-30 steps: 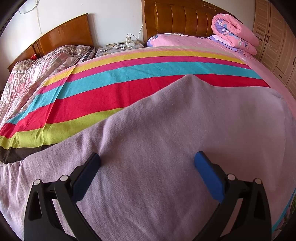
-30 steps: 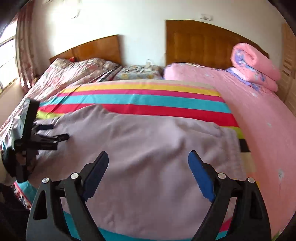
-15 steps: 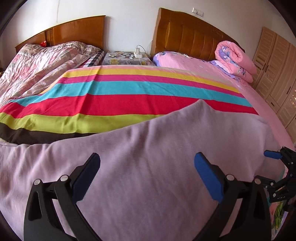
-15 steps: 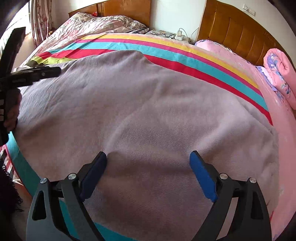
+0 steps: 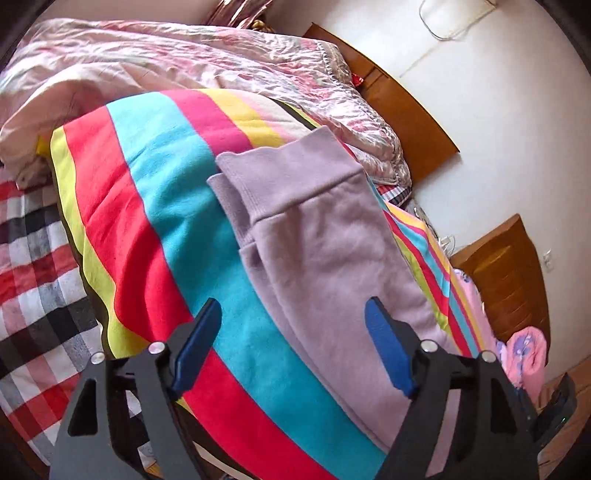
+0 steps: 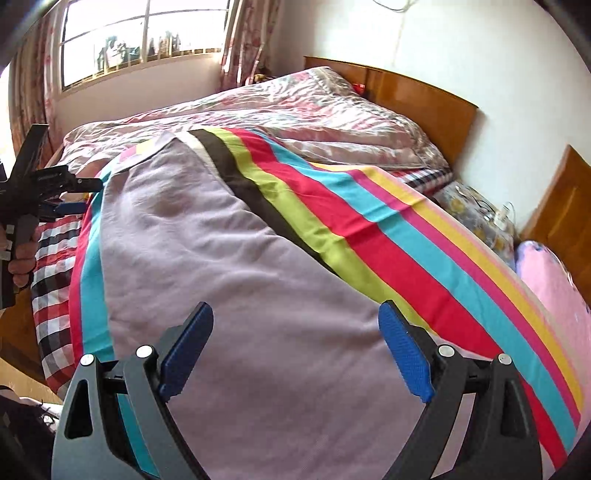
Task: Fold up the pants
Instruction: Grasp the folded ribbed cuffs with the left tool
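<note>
Lilac sweatpants (image 5: 325,251) lie flat on a striped blanket (image 5: 166,229) on the bed. In the left wrist view their two cuffed leg ends (image 5: 280,184) lie stacked at the far end. My left gripper (image 5: 295,343) is open and empty, hovering over the pants' edge. In the right wrist view the pants (image 6: 221,280) spread wide under my right gripper (image 6: 295,343), which is open and empty above the cloth. The left gripper (image 6: 79,195) also shows at the far left of that view, near the leg ends.
A floral quilt (image 6: 295,110) lies on the neighbouring bed by a window (image 6: 140,33). Wooden headboards (image 6: 424,99) line the wall. A checked sheet (image 5: 33,277) hangs at the bed's side. A nightstand with cables (image 6: 476,210) stands between the beds. A pink pillow (image 6: 554,280) lies at right.
Both grippers have swung left: the views now look along the pants toward the leg cuffs and the window side. Both stay open and empty.
</note>
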Action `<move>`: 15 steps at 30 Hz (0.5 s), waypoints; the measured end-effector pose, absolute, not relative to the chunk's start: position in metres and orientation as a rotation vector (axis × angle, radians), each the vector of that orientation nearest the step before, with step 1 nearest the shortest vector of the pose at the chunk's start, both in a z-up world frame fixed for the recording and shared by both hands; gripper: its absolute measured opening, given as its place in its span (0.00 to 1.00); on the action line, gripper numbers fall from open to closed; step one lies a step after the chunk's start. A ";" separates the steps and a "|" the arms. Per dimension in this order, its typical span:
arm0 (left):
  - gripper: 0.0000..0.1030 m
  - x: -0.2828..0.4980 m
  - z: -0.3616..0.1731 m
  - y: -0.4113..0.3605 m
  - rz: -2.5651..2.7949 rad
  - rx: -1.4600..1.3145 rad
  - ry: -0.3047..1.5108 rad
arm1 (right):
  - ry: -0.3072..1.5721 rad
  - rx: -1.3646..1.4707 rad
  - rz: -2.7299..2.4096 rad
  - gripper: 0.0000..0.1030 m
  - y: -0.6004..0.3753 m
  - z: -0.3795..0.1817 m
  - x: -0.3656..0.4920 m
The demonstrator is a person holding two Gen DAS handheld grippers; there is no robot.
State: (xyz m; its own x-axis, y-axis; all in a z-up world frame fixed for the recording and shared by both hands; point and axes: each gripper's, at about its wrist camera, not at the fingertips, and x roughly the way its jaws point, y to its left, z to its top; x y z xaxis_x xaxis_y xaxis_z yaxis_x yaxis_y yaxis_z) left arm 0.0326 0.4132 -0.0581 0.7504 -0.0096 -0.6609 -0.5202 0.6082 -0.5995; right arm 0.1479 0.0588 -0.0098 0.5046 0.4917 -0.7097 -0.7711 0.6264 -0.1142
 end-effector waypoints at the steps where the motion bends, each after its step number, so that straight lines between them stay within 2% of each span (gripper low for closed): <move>1: 0.59 0.034 -0.062 0.421 0.313 -0.910 0.667 | 0.688 -0.461 0.819 0.85 0.070 -0.010 0.143; 9: 0.55 0.064 -0.079 0.441 0.299 -0.924 0.643 | 0.741 -0.444 0.834 0.85 0.074 -0.019 0.134; 11: 0.50 0.066 -0.077 0.445 0.301 -0.919 0.627 | 0.749 -0.419 0.824 0.85 0.069 -0.019 0.138; 13: 0.32 0.068 -0.076 0.448 0.296 -0.915 0.616 | 0.753 -0.402 0.816 0.85 0.066 -0.021 0.143; 15: 0.21 0.068 -0.074 0.450 0.289 -0.917 0.606 | 0.758 -0.392 0.812 0.85 0.064 -0.024 0.144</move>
